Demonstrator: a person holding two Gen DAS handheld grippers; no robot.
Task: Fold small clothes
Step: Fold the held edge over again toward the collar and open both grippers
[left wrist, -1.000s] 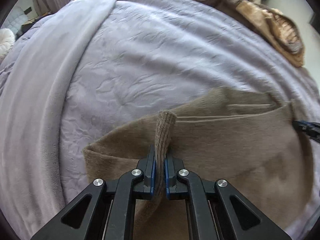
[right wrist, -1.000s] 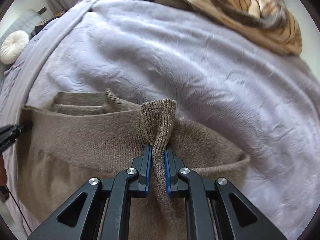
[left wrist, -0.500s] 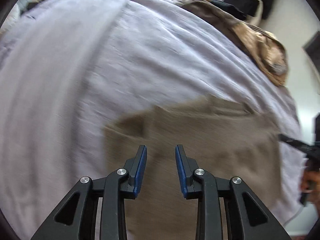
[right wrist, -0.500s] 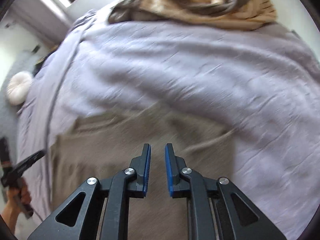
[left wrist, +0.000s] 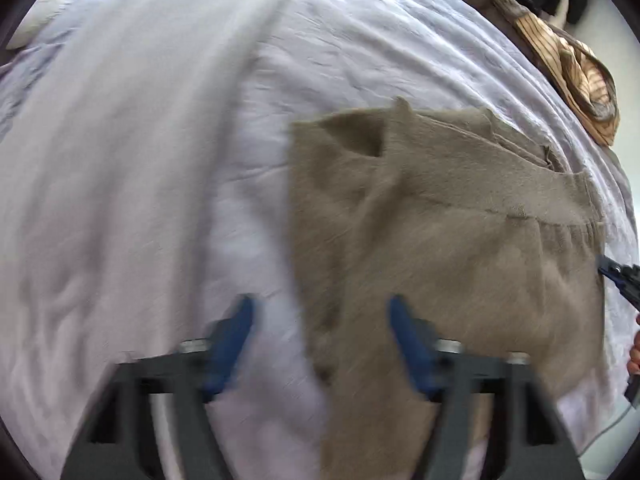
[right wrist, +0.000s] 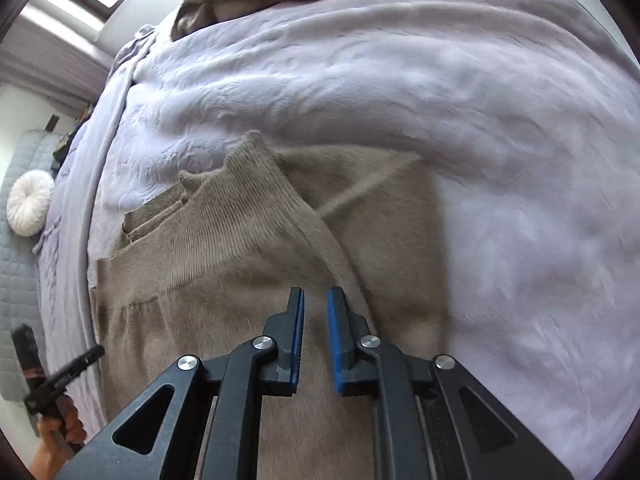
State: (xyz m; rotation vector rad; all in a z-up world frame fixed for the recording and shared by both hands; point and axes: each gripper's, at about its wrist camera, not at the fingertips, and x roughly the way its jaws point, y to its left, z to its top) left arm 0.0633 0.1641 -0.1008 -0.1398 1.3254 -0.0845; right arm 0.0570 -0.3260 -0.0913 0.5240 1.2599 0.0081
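Right wrist: folded beige knit garment (right wrist: 248, 280) lying on lilac bedspread (right wrist: 400, 92).

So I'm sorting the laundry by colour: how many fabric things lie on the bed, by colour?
Taupe: 1, the taupe knitted garment.
Tan striped: 1, the tan striped cloth heap.
Lilac: 1, the lilac quilted bedspread beneath both.
Total: 3.

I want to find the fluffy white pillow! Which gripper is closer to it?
Left. The round white pillow lies far off on the left gripper's side; the right gripper hovers over the brown sweater, farther away.
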